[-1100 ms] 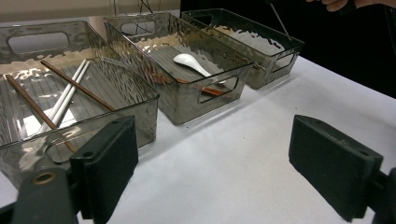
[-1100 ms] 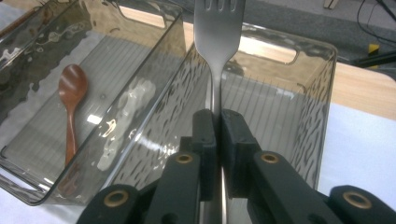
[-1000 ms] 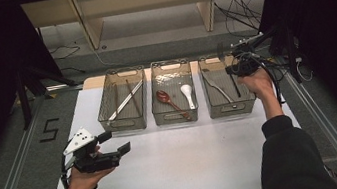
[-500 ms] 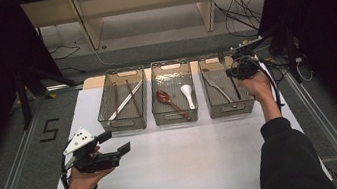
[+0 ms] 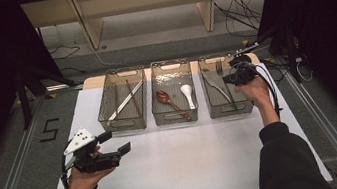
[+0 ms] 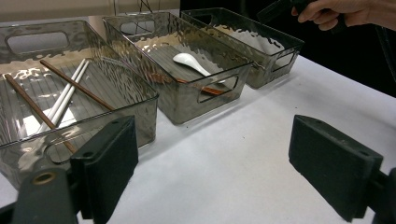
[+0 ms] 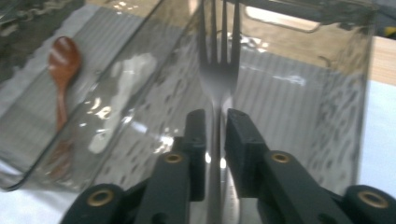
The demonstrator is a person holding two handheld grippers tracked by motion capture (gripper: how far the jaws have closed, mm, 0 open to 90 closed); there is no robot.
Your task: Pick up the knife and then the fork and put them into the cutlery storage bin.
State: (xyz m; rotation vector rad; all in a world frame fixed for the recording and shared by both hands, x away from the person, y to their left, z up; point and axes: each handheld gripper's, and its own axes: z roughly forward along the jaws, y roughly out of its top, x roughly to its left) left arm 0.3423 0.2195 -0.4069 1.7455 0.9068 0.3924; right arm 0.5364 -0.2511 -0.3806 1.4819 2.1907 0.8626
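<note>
the right gripper point(image 7: 215, 135), jaws just easing apart around the fork point(image 7: 219, 70) over the right bin point(image 7: 355, 93), could drop it crooked against the wall, while the left gripper point(image 6: 224, 163) waits spread and empty above the table point(image 6: 233, 154).
</note>
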